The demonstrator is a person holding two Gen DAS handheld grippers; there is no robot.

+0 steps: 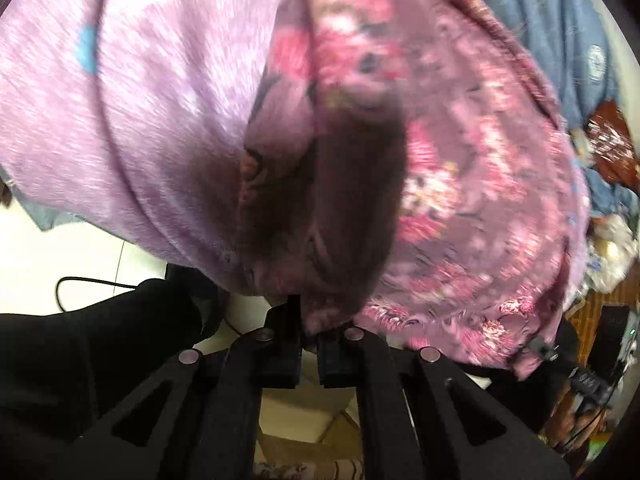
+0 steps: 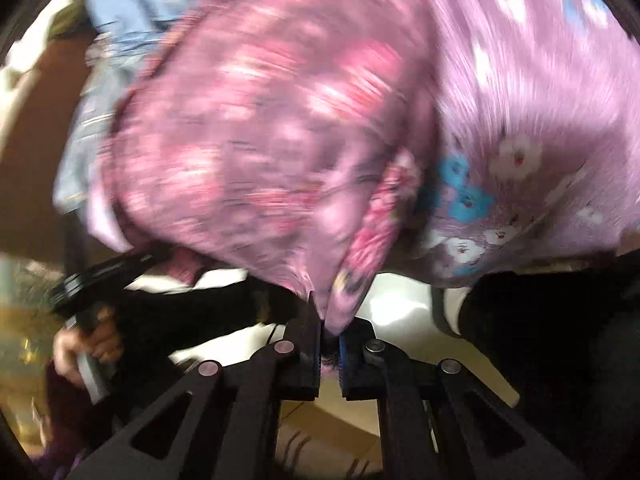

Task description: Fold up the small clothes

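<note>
While both pinch floral garment [image 1: 460, 184], left claw [image 1: 308, 332], right claw [image 2: 329, 320] closed

A glossy white table [image 1: 48, 248] shows under the clothes. A thin black cable [image 1: 80, 280] lies on it at nine o'clock in the left wrist view; blue denim cloth [image 1: 540, 20] lies at one o'clock.

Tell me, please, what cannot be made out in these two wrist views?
- Left wrist view: the left gripper fingertips, buried in the pink floral garment.
- Right wrist view: the garment's print, smeared by motion blur.
- Both views: the garment's type and the surface beneath, hidden by cloth filling the frame.
</note>
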